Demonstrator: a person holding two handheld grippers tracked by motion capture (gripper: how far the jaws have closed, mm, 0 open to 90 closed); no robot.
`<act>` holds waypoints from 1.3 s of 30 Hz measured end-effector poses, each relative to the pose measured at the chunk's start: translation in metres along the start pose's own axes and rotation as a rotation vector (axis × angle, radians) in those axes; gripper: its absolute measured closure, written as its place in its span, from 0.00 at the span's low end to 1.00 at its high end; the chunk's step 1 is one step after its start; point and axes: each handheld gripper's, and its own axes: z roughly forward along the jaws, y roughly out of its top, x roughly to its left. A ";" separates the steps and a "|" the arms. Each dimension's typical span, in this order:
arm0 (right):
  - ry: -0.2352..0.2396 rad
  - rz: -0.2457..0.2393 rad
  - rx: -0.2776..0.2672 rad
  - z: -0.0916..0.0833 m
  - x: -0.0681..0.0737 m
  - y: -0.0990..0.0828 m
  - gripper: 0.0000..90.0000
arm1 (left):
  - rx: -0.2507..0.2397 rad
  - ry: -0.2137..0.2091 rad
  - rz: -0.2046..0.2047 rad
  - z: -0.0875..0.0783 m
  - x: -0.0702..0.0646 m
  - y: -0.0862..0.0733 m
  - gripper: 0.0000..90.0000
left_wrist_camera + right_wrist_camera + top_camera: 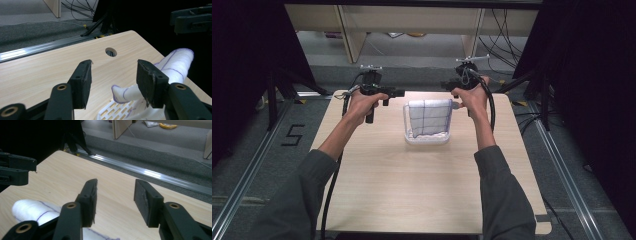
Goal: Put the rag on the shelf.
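Note:
A white slotted basket [428, 137] stands on the far middle of the wooden table [427, 190]. A white cloth with purple grid lines [428, 116] is draped over it and rises above its rim. My left gripper [396, 93] hovers just left of the cloth's top, pointing right. Its jaws are open with nothing between them [113, 67], and the cloth [175, 65] and basket [117, 111] lie beyond them. My right gripper [445, 86] hovers at the cloth's upper right, pointing left. It is open and empty too [116, 187], with the cloth [32, 211] below and to its left.
A round cable hole [111, 51] pierces the table near its far edge. Metal rails [247, 175] run along the floor on both sides. Wooden shelf legs [354, 40] and loose cables [507, 35] lie beyond the table. Black curtains [242, 60] flank it.

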 end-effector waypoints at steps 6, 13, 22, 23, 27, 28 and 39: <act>0.011 -0.001 -0.007 -0.013 0.007 -0.007 0.51 | 0.009 -0.007 0.025 -0.016 -0.008 -0.009 0.44; 0.029 -0.010 -0.016 -0.029 0.011 -0.017 0.47 | 0.016 -0.023 0.064 -0.033 -0.022 -0.026 0.41; 0.043 -0.018 -0.017 -0.037 0.015 -0.026 0.45 | 0.003 -0.052 0.083 -0.044 -0.035 -0.038 0.40; 0.046 -0.028 -0.021 -0.038 0.015 -0.027 0.45 | 0.000 -0.050 0.084 -0.045 -0.037 -0.039 0.40; 0.042 -0.027 -0.018 -0.038 0.016 -0.033 0.45 | -0.006 -0.037 0.113 -0.047 -0.044 -0.045 0.40; 0.040 -0.026 -0.019 -0.038 0.017 -0.034 0.45 | -0.008 -0.041 0.113 -0.047 -0.045 -0.046 0.40; 0.058 -0.020 -0.043 -0.047 0.020 -0.052 0.44 | -0.011 -0.074 0.093 -0.052 -0.054 -0.068 0.37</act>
